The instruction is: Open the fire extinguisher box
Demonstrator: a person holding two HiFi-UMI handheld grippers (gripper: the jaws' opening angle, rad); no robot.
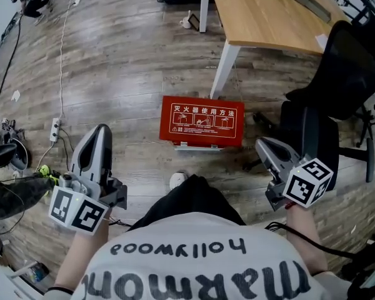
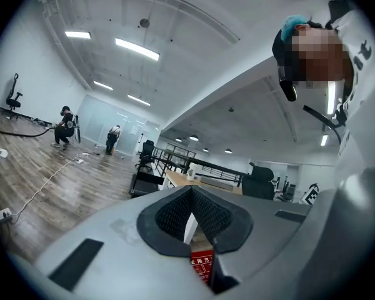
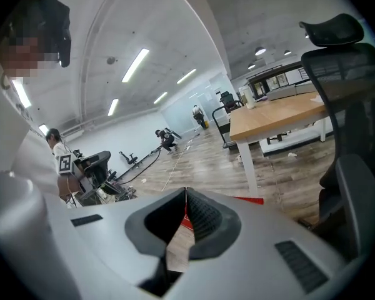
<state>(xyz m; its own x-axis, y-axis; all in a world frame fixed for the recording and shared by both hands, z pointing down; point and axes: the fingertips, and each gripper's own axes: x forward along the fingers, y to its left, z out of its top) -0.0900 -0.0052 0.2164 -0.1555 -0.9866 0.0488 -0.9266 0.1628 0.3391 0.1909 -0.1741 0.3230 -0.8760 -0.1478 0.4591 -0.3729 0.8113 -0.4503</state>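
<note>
- Fire extinguisher box (image 1: 202,122): red and flat, lying on the wooden floor (image 1: 112,61). It is just beside the foot of the white leg under the near corner of the desk (image 1: 269,17), and directly ahead of the person.
- Progress: nothing done as far as the views show. The lid sits flush and closed, and neither tool touches the box. The approach, finding the catch and lifting the lid are all left to do.
- Left hand-held gripper (image 1: 100,136): jaws fully together with nothing between the pads. It is held out level over the floor, left of the box and well apart from it.
- Right hand-held gripper (image 1: 262,144): jaws likewise pressed together and empty. It is tipped downward, near the box's right end but clear of it.
- Orientation: the printed face is up. The long axis runs left to right across the head view, parallel to the person's shoulders. The white print reads upright from the person's side.
- A pale fitting shows at the middle of the near long edge. In my judgement this is the catch side, though it is too small to confirm.
- An office chair (image 1: 344,74) stands to the right of the box.
</note>
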